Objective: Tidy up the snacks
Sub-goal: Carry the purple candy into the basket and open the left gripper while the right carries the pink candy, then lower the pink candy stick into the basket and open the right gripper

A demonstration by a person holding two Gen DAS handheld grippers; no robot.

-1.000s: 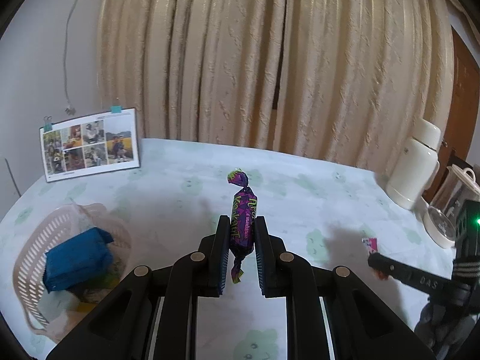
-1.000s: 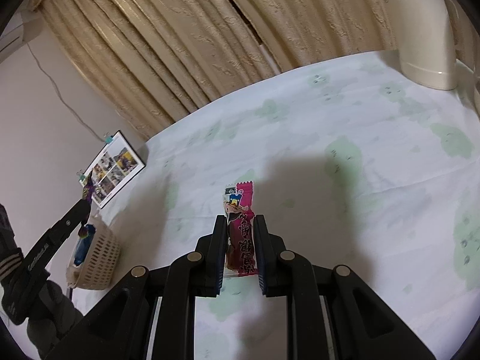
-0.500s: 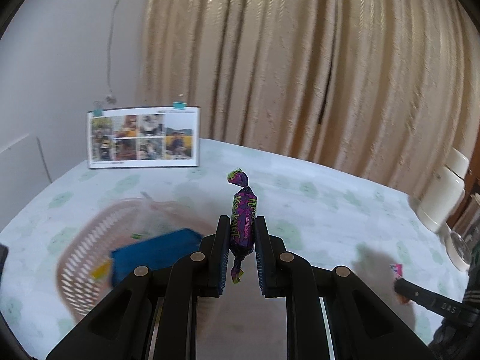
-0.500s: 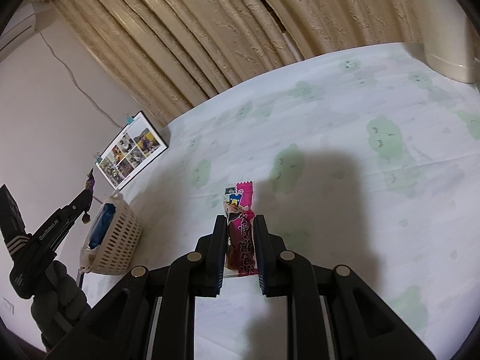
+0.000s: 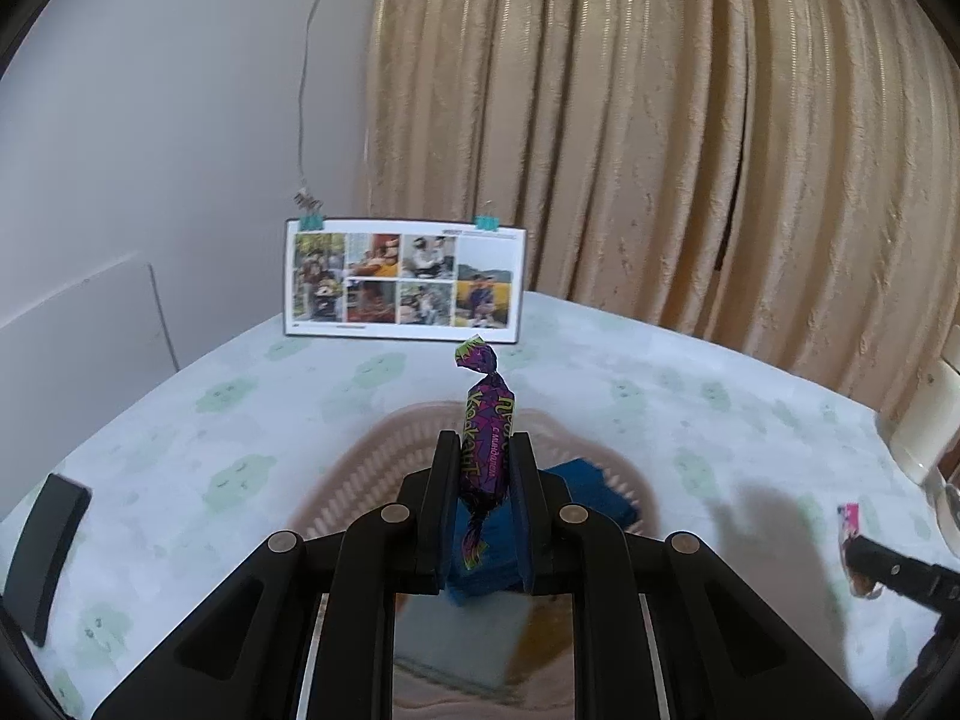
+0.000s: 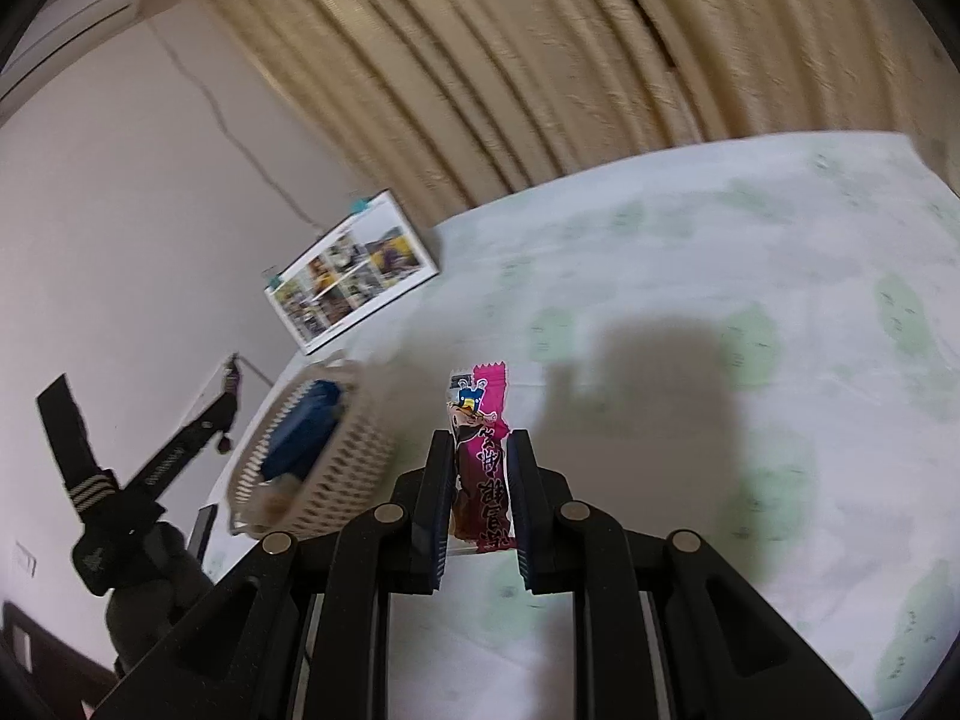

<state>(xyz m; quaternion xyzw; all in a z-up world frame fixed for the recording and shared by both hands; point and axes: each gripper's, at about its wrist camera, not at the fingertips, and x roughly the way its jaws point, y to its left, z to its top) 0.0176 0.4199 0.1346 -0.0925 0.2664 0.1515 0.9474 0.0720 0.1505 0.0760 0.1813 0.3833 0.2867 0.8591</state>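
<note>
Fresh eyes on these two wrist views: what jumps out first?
Each gripper is clamped on a snack: the left gripper holds a purple twist-wrapped candy upright, directly above the pink basket with a blue packet inside. The right gripper grips a pink snack bar over the patterned tablecloth. A photo collage stands behind, against the wall.

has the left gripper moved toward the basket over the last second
Yes. In the left wrist view the basket was off to the lower left a second ago; now it sits directly under the left gripper, which holds the purple candy above it.
</note>
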